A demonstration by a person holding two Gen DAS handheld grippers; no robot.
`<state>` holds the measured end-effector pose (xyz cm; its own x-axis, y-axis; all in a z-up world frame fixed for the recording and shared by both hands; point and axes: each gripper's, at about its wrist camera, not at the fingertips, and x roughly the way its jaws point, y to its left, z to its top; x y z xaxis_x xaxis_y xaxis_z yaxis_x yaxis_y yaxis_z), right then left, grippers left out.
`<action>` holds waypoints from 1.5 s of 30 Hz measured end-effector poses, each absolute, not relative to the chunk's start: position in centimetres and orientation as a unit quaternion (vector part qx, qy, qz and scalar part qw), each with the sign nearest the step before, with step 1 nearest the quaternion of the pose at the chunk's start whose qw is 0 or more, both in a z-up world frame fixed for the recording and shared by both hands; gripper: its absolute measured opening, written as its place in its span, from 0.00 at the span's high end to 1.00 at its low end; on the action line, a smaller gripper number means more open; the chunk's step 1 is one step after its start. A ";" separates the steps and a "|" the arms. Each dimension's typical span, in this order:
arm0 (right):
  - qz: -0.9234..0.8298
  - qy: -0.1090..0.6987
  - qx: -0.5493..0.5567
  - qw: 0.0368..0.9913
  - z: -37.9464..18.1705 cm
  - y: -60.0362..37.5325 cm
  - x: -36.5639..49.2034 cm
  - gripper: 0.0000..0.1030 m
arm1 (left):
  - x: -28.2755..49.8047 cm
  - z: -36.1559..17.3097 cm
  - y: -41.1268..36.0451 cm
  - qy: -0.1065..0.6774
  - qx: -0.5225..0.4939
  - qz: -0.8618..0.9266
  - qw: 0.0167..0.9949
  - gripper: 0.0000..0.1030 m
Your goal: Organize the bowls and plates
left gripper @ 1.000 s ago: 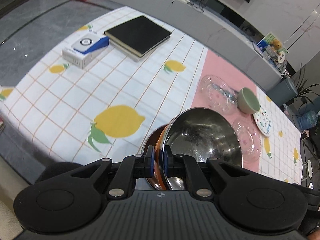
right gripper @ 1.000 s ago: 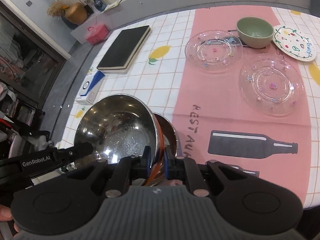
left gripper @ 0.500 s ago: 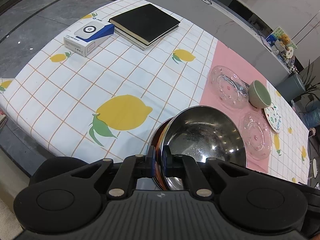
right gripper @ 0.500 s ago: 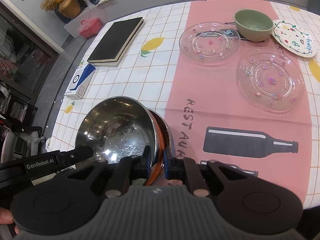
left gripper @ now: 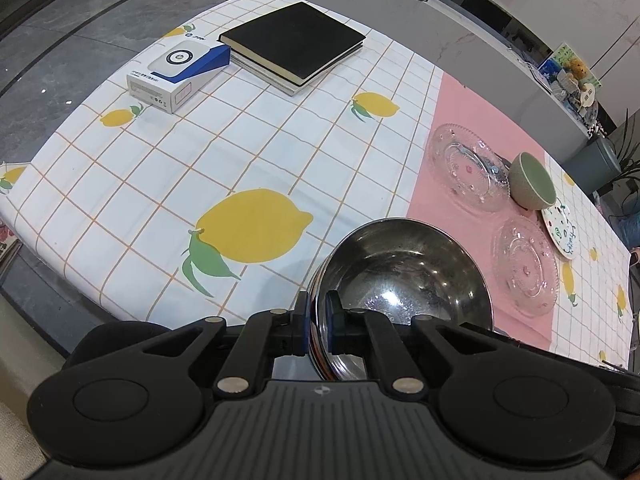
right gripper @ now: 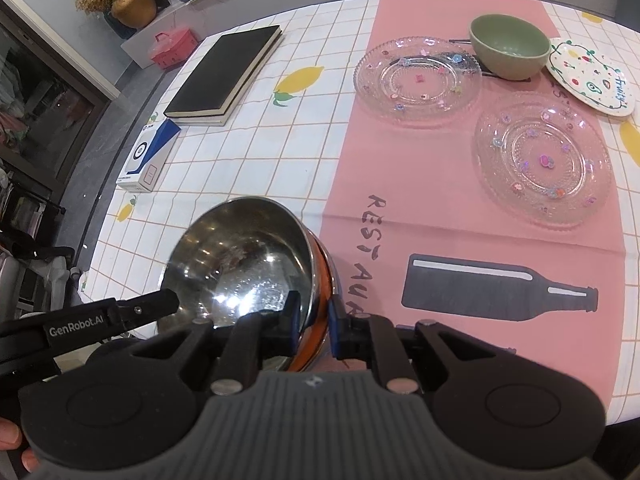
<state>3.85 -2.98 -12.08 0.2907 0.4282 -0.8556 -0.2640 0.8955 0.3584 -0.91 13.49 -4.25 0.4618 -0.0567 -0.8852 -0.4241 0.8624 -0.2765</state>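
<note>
A shiny steel bowl (left gripper: 404, 276) sits nested inside a second steel bowl with an orange band (right gripper: 322, 280), held over the near table edge. My left gripper (left gripper: 318, 320) is shut on the rim at the left side, one pad inside and one outside. My right gripper (right gripper: 314, 316) straddles both rims at the right side; its jaws are opening, with the pads still against the rims. One of the left gripper's fingers (right gripper: 160, 306) shows at the bowl's far side in the right wrist view.
On the pink runner (right gripper: 400, 168) lie two clear glass plates (right gripper: 418, 76) (right gripper: 542, 160), a green bowl (right gripper: 508, 48) and a white painted plate (right gripper: 592, 76). A black book (left gripper: 296, 40) and a white-blue box (left gripper: 176, 72) lie on the lemon cloth at the far left.
The inner steel bowl, tilted out of the orange-banded bowl before, has settled into it and the rims have come together. Both grippers stay at the rims.
</note>
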 end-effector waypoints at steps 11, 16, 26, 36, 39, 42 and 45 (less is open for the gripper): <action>0.227 0.530 0.078 0.814 -10.4 -4.1 3.5 0.72 | -0.9 -2.3 13.5 0.479 -0.234 0.103 0.840 0.74; 0.220 0.509 0.090 0.827 -8.9 -6.0 3.6 0.72 | -0.2 0.2 11.7 0.458 -0.218 0.076 0.858 0.73; 0.164 0.472 0.126 0.857 -7.1 -13.1 5.0 0.70 | 3.8 3.2 4.2 0.439 -0.201 -0.028 0.875 0.69; 0.096 0.453 0.158 0.872 -7.4 -20.2 8.0 0.66 | 9.2 2.5 -2.4 0.446 -0.192 -0.076 0.871 0.69; 0.081 0.453 0.166 0.872 -7.8 -21.7 9.3 0.65 | 10.9 2.1 -3.8 0.452 -0.193 -0.083 0.867 0.69; 0.073 0.453 0.177 0.871 -8.3 -22.8 10.9 0.65 | 12.6 1.7 -4.6 0.452 -0.194 -0.086 0.866 0.65; 0.070 0.454 0.180 0.870 -8.9 -23.4 12.9 0.64 | 14.5 1.2 -5.2 0.451 -0.197 -0.080 0.867 0.64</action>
